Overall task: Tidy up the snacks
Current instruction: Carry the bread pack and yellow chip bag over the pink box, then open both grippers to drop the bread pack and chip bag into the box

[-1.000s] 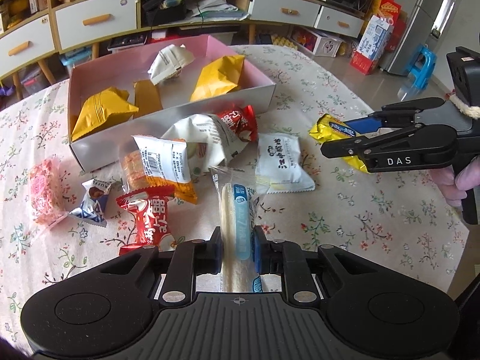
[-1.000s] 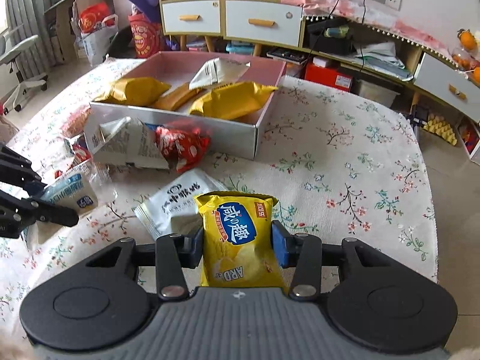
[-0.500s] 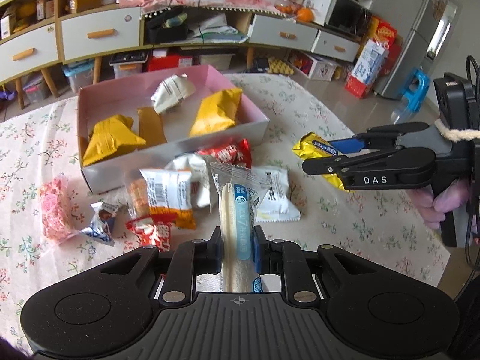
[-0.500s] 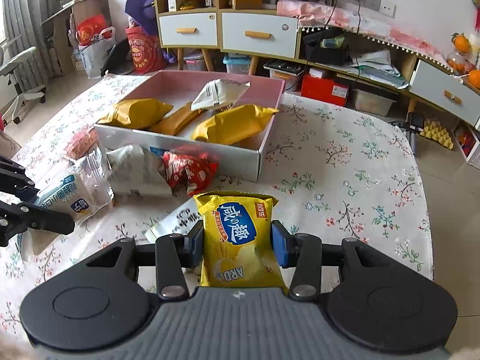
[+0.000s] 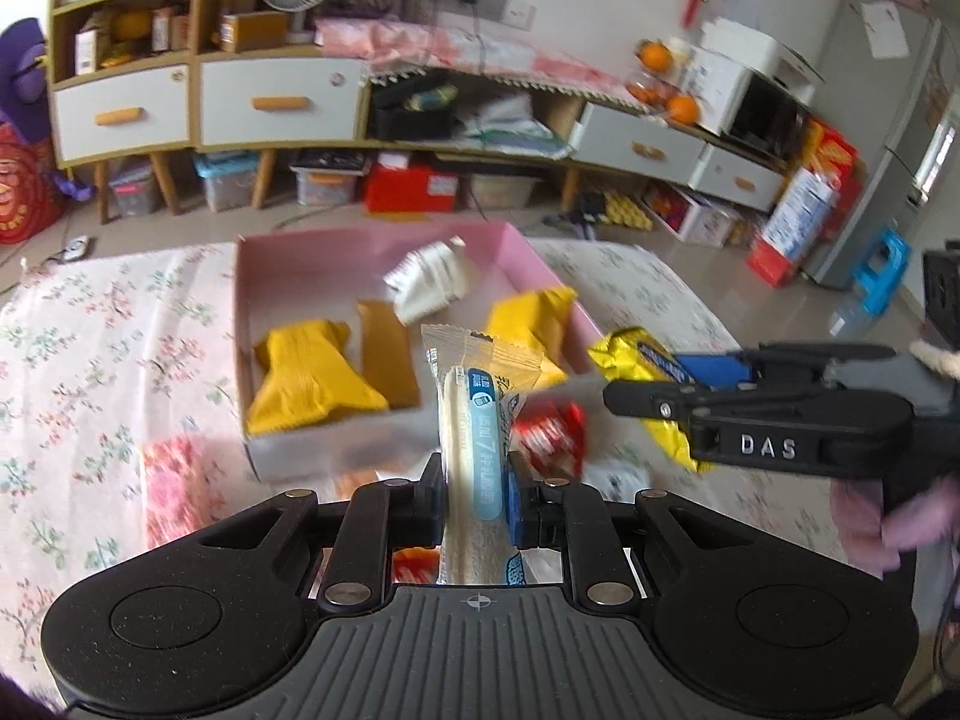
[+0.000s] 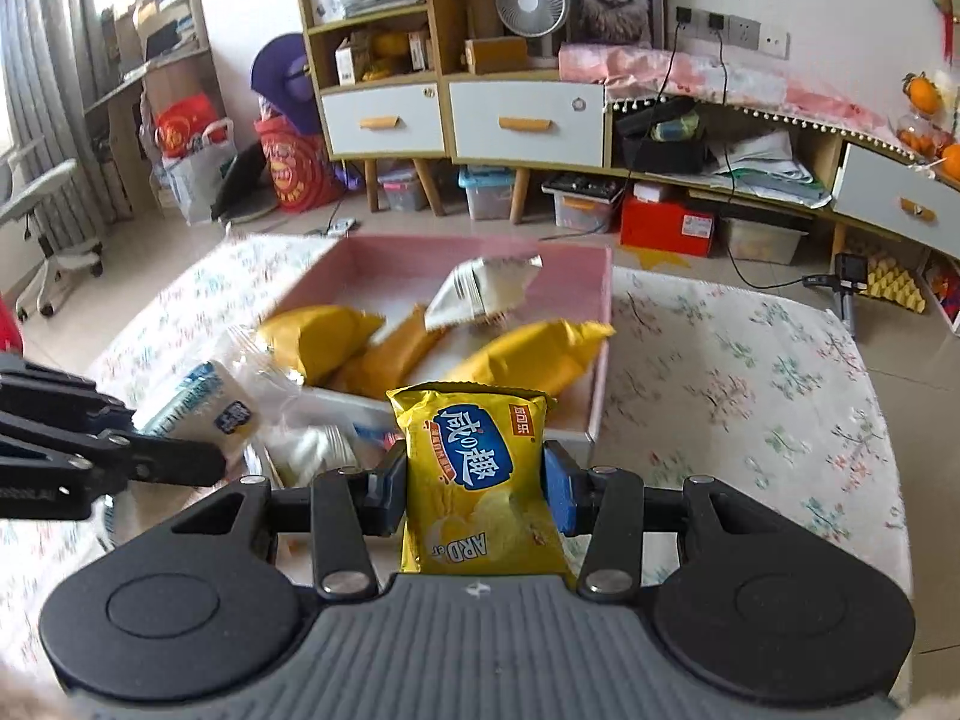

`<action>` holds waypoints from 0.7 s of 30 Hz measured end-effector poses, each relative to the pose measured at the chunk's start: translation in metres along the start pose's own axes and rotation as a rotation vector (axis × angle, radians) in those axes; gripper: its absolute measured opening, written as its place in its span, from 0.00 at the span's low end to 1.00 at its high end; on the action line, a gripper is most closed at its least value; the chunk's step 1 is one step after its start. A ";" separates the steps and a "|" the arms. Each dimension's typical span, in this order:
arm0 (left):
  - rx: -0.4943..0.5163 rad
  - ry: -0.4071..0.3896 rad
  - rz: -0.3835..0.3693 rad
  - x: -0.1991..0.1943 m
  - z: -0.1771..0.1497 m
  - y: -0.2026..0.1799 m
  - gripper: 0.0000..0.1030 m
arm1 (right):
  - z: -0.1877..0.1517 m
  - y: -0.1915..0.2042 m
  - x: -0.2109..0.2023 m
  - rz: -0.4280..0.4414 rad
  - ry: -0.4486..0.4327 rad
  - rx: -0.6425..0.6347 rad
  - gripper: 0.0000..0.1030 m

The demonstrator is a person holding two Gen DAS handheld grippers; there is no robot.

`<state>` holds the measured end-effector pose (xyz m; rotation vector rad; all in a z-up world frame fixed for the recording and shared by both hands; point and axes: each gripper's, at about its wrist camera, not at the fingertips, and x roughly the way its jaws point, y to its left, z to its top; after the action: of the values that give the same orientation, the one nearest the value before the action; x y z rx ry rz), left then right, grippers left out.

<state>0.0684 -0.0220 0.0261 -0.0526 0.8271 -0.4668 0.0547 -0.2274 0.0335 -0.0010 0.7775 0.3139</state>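
Behind the worktop (image 6: 750, 372), with its flowered cloth, runs a low cabinet (image 6: 522, 120) with white drawers, a fan (image 6: 531, 3) standing on top. On the worktop sits my pink box (image 5: 528, 252), holding three yellow packets and one white packet (image 5: 429, 279). My left gripper (image 5: 474, 498) has its jaws nearly closed on a long clear snack stick packet (image 5: 474, 420), which stands upright between the pads above the near wall of the box. My right gripper (image 6: 477, 492) has its jaws closed part-way on a yellow chip bag (image 6: 477, 468), held upright just short of the box's near right corner. In the left wrist view, the right gripper enters from the right, with the chip bag beside the box. A red packet (image 5: 549, 435) and a pink packet (image 5: 174, 492) lie on the cloth in front of the box.
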 end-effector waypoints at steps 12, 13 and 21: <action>-0.097 -0.074 0.103 0.032 0.020 0.039 0.16 | 0.018 0.009 0.029 -0.011 -0.047 0.090 0.40; -0.097 -0.076 0.109 0.035 0.021 0.041 0.16 | 0.019 0.010 0.031 -0.013 -0.049 0.092 0.40; -0.096 -0.098 0.164 0.055 0.034 0.057 0.16 | 0.026 0.019 0.047 -0.016 -0.058 0.110 0.41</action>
<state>0.1468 0.0019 -0.0014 -0.0947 0.7500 -0.2682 0.0987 -0.1931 0.0224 0.1047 0.7363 0.2542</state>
